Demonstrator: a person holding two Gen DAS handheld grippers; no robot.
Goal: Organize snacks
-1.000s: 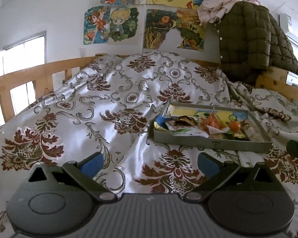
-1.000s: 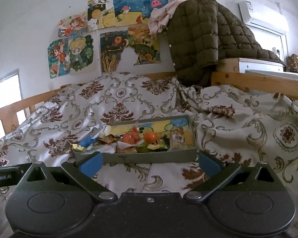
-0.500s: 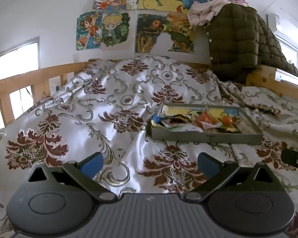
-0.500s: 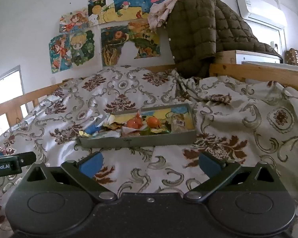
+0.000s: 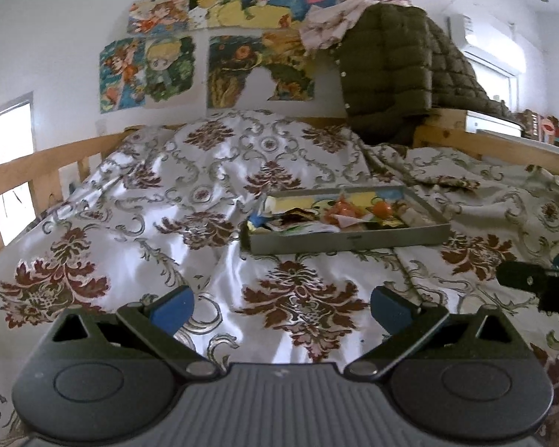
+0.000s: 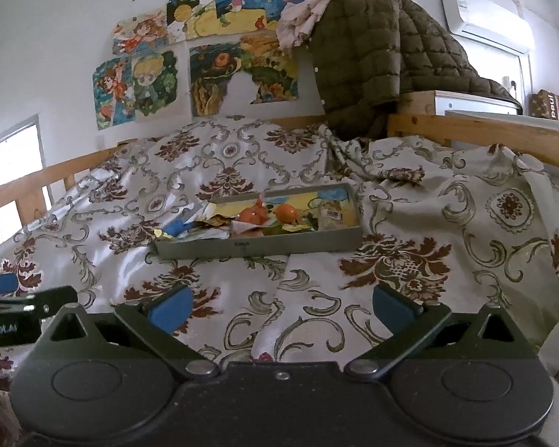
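Grey tray [image 5: 348, 240] of snacks [image 5: 339, 213] on bedspread [image 5: 205, 223], ahead of both grippers' spread, empty fingers [image 5: 171, 307].

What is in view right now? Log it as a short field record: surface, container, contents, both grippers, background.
surface: floral satin bedspread on a wooden-railed bed
container: shallow grey rectangular tray resting on the bedspread, ahead of both grippers
contents: mixed snack wrappers, two orange round snacks, a clear labelled packet at the tray's right end
left gripper: open, empty, short of the tray
right gripper: open, empty, short of the tray
background: cartoon posters on the wall, olive quilted jacket draped over the bed frame
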